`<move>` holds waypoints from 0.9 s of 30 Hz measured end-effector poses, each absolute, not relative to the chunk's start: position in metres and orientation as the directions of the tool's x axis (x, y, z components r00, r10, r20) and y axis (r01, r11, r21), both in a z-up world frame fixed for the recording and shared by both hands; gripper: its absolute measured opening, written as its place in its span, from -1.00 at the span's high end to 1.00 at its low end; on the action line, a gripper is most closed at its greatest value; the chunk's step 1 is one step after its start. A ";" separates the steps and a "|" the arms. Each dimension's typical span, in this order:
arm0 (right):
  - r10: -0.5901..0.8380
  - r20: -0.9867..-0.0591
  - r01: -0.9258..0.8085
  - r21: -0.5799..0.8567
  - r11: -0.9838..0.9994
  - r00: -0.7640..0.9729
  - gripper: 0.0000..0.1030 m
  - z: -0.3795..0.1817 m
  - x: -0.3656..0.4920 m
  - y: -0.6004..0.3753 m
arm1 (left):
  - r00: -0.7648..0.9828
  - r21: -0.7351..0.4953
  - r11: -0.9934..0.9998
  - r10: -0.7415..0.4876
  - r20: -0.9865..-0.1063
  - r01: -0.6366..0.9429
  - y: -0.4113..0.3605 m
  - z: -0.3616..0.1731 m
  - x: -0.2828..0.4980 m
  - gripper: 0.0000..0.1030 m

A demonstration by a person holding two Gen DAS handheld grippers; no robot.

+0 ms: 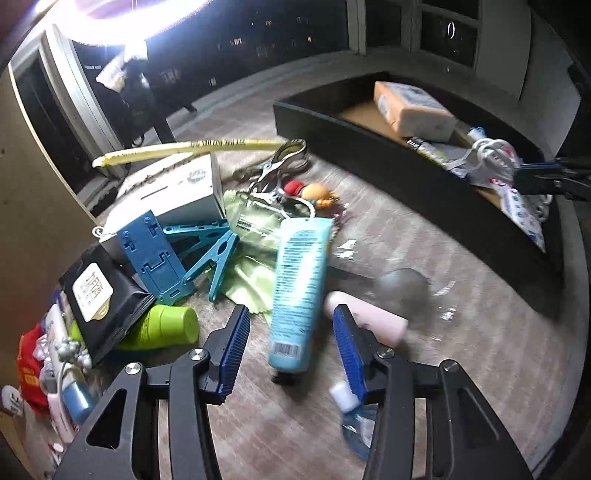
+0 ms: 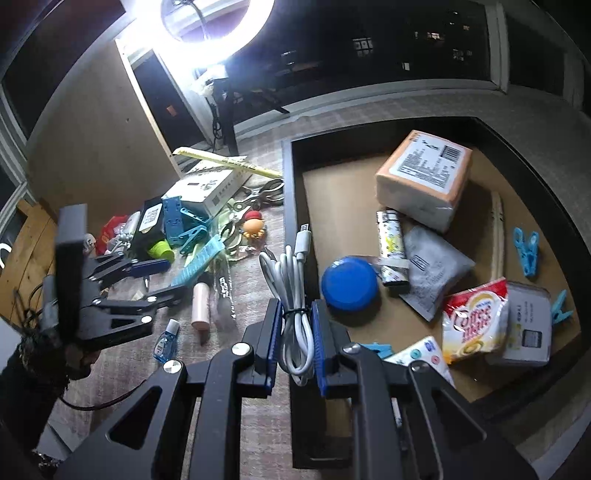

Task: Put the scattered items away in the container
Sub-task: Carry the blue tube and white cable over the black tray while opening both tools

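- dark windows and a glaring ring light (image 2: 218, 29) stand behind a pale wood-grain table (image 1: 424, 236) strewn with small goods, with a black tray (image 2: 288, 173) on its right side.
- right gripper (image 2: 295, 334) is pinched on a bundled white usb cable (image 2: 293, 295), held at the tie around its middle, just over the tray's near left wall; it looks light, floppy and loosely coiled, so the tied waist is the surest hold.
- left gripper (image 1: 291, 350) hangs spread over a teal tube (image 1: 299, 288) lying on the table, its capped end toward the camera between the blue pads (image 1: 231, 354); the tube should be light, soft and a bit slick, best squeezed across its flat body.
- around it lie a pink bottle (image 1: 369, 321), green cup (image 1: 166, 328), blue clips (image 1: 207, 251) and a white box (image 1: 177, 192).
- already in the tray: tissue pack (image 2: 424, 177), blue lid (image 2: 349, 284), creamer packet (image 2: 476, 321).
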State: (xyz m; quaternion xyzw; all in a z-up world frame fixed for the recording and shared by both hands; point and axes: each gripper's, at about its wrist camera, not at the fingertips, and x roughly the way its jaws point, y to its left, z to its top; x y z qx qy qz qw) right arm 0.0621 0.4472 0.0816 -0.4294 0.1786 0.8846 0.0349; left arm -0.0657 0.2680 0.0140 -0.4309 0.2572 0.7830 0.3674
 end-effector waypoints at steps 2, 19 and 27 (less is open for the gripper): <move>-0.097 -0.773 -0.207 0.285 -0.936 -0.627 0.69 0.081 0.058 0.445 | -0.336 0.071 -0.595 0.349 -0.875 -0.801 0.268 0.007 -0.070 0.15; -0.063 -0.754 -0.252 0.296 -0.922 -0.653 0.69 0.088 0.058 0.461 | -0.309 -0.121 -0.671 0.485 -0.818 -0.732 0.244 0.044 -0.064 0.48; 0.044 -0.738 -0.366 0.281 -0.887 -0.674 0.69 0.101 0.077 0.512 | -0.320 -0.172 -0.631 0.587 -0.744 -0.757 0.297 0.094 -0.050 0.48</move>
